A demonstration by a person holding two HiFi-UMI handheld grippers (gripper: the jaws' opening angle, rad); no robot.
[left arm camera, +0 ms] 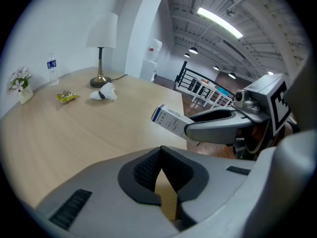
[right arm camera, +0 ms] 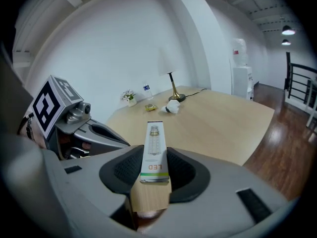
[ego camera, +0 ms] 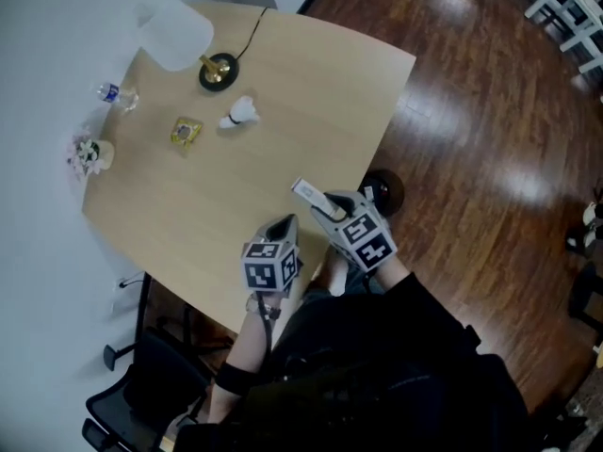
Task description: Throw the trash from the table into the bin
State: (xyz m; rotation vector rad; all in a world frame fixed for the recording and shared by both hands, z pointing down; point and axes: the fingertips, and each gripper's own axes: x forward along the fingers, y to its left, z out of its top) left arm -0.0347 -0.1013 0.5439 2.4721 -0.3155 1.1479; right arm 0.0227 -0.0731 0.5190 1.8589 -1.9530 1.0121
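A narrow white LED bulb box point(right arm camera: 154, 148) sits between the pads of my right gripper point(right arm camera: 153, 158), which is shut on it. In the head view that gripper point(ego camera: 325, 207) holds the box point(ego camera: 306, 193) above the table's near right edge. My left gripper point(ego camera: 286, 224) hovers just left of it, shut with nothing held. In the left gripper view its pads point(left arm camera: 158, 150) meet at the tips. Farther back on the table lie a crumpled white tissue point(ego camera: 241, 113) and a yellow wrapper point(ego camera: 186, 132). A dark round bin point(ego camera: 384, 191) stands on the floor by the table's right edge.
A lamp point(ego camera: 217, 71) with a white shade and a black cord stands at the back of the light wooden table point(ego camera: 311, 92). A small water bottle point(ego camera: 117, 94) and a flower pot point(ego camera: 90, 154) are near the wall. Black chair parts point(ego camera: 141, 384) lie below left.
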